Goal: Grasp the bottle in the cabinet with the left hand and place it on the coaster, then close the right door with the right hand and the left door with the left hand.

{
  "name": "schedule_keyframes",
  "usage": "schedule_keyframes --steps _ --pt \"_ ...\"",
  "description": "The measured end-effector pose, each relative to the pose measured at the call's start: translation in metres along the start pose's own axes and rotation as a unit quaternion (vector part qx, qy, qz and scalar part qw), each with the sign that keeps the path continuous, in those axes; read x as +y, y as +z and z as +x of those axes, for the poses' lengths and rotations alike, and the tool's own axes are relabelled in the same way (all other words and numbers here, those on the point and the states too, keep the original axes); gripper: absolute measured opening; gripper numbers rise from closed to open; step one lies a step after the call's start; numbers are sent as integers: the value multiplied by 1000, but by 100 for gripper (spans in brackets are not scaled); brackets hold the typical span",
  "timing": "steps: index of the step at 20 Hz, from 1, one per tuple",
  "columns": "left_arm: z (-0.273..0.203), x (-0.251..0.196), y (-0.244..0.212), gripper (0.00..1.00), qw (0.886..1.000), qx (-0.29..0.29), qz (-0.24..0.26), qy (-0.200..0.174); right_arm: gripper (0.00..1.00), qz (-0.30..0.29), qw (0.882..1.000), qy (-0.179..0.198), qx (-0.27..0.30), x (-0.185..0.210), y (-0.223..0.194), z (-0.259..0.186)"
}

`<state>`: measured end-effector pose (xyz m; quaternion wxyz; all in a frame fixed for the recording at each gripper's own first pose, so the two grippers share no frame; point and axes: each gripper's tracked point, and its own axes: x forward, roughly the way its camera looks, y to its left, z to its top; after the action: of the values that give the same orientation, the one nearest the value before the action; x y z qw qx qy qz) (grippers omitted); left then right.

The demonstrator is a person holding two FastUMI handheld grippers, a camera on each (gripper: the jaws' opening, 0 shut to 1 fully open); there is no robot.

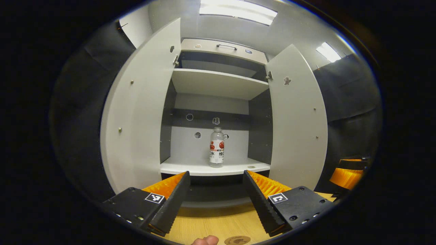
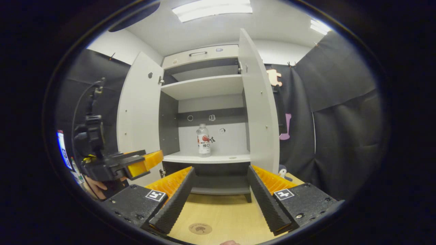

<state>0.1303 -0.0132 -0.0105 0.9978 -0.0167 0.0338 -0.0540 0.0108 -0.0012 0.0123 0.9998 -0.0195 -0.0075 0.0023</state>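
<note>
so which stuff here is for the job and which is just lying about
For the job: bottle, coaster, left door, right door, left gripper, right gripper.

Just there: upper shelf, top drawer, table, stickers on the cabinet's back wall.

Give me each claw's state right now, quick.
Left claw: open, holding nothing, facing the water bottle on the cabinet shelf.
Right claw: open, holding nothing.

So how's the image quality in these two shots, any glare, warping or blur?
Left gripper view: ceiling lights blow out white, cabinet doors bow from fisheye, bottle sharp. Right gripper view: ceiling light glares, shelves evenly lit, coaster slightly soft near the edge.
</note>
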Motion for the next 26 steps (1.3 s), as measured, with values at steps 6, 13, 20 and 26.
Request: schedule_keyframes --steps 6,13,20,26 --pt "115 -9 19 95 1000 -14 19 -20 100 -3 1000 -25 -4 -13 7 2" --pt "262 0 6 94 999 16 49 -5 97 1 999 -53 0 -33 10 5" --pt "339 25 -29 95 996 37 67 35 100 13 995 -103 12 -67 4 0" --pt "342 22 -11 78 997 22 63 27 100 24 994 -103 17 -75 1 8"
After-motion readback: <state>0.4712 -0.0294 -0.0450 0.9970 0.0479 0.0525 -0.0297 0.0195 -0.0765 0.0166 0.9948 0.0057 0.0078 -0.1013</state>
